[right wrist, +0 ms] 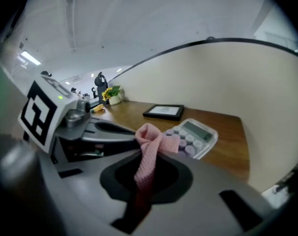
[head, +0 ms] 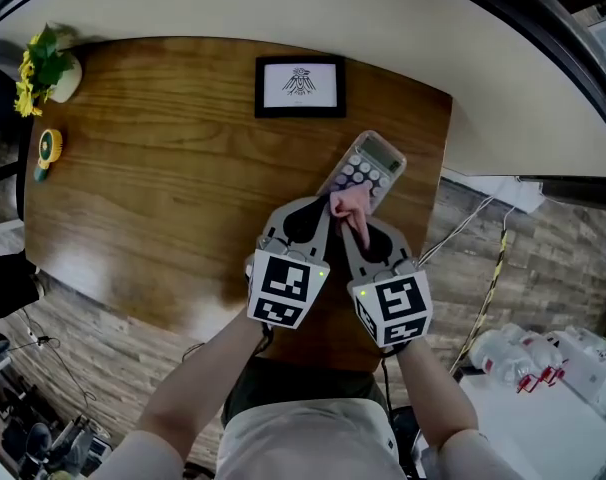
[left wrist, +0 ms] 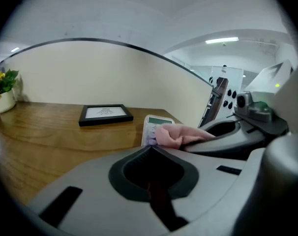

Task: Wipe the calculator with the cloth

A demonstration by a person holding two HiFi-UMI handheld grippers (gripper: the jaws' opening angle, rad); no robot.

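A grey calculator (head: 375, 160) with lilac keys lies slanted on the wooden table (head: 163, 188), near its right edge. A pink knitted cloth (head: 347, 204) is bunched on the calculator's near end. My right gripper (head: 351, 226) is shut on the cloth; in the right gripper view the cloth (right wrist: 150, 141) runs up between the jaws and folds over the keys of the calculator (right wrist: 195, 132). My left gripper (head: 321, 206) is shut with nothing in it, and its tip sits just left of the cloth at the calculator's near corner. In the left gripper view the cloth (left wrist: 176, 135) hides most of the calculator (left wrist: 158, 122).
A black-framed picture (head: 300, 86) lies flat at the table's far edge. A white pot of yellow flowers (head: 48, 68) and a small yellow object (head: 48, 148) stand at the far left. The table's right edge (head: 445, 158) runs close beside the calculator, and cables (head: 478, 268) lie on the floor beyond.
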